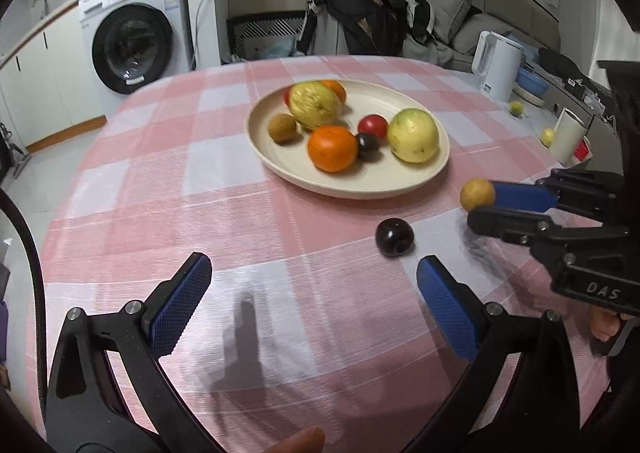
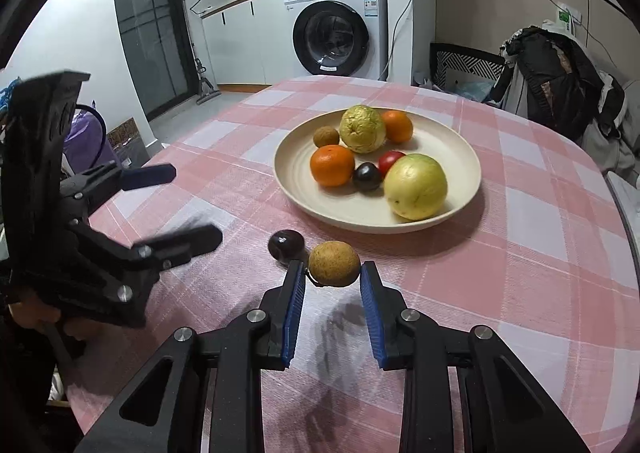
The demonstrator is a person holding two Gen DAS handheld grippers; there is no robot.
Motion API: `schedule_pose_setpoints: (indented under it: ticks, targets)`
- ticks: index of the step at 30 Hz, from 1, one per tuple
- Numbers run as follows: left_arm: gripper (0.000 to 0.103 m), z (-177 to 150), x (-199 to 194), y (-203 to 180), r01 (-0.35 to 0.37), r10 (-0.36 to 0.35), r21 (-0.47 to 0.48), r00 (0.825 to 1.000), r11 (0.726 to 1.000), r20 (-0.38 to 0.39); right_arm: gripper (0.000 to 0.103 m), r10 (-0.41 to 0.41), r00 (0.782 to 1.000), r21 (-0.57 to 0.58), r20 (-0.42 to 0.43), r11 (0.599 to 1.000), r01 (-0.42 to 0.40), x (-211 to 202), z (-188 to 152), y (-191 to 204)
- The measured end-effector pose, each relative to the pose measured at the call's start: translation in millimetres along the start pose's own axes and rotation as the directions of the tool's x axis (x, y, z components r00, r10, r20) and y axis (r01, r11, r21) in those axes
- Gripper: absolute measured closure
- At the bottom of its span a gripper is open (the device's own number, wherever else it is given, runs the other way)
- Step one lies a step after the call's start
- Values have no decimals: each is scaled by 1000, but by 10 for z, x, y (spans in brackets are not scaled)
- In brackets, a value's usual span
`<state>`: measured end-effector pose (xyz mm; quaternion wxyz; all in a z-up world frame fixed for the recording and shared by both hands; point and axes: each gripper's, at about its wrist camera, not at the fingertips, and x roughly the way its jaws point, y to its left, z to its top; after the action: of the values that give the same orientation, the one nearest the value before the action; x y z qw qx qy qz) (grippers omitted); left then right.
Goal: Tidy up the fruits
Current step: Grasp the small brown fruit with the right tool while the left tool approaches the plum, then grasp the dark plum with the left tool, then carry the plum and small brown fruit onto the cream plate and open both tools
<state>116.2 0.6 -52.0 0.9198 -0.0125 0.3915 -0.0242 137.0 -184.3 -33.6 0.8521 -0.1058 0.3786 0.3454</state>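
Note:
A cream plate (image 1: 400,189) (image 2: 460,141) on the pink checked tablecloth holds several fruits: two oranges, two large yellow-green fruits, a kiwi, a red tomato and a dark plum. A dark plum (image 1: 394,237) (image 2: 286,245) lies on the cloth in front of the plate. My right gripper (image 2: 333,273) (image 1: 476,205) is shut on a brown-yellow round fruit (image 2: 334,263) (image 1: 477,193) at its fingertips, just above the cloth beside that plum. My left gripper (image 1: 314,281) (image 2: 192,205) is open and empty, to the near left of the plum.
A white kettle (image 1: 496,65), a white cup (image 1: 568,135), a blue bowl and two small yellow fruits stand at the table's far right. A chair with dark clothes (image 1: 368,13) is behind the table. A washing machine (image 2: 340,25) stands beyond.

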Motion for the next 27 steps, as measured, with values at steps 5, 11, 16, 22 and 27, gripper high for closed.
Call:
schedule_pose_setpoints:
  ticks: [5, 11, 16, 22, 27]
  targets:
    - [7, 54, 231, -182, 24, -22, 22, 996, 999, -85, 74, 2, 1000, 26, 20, 1000, -3, -92, -15, -109]
    - [32, 84, 353, -364, 67, -60, 50, 991, 997, -117, 74, 4, 999, 58, 49, 998, -7, -212, -12, -225]
    - [53, 134, 389, -472, 93, -85, 69, 990, 993, -115, 74, 5, 999, 80, 52, 997, -10, -207, -15, -308]
    - [79, 154, 381, -498, 122, -112, 89, 988, 989, -105, 74, 6, 999, 92, 49, 996, -11, -214, -27, -343]
    - [81, 155, 351, -459, 130, -122, 82, 988, 988, -93, 74, 6, 999, 97, 51, 995, -11, -213, -28, -360]
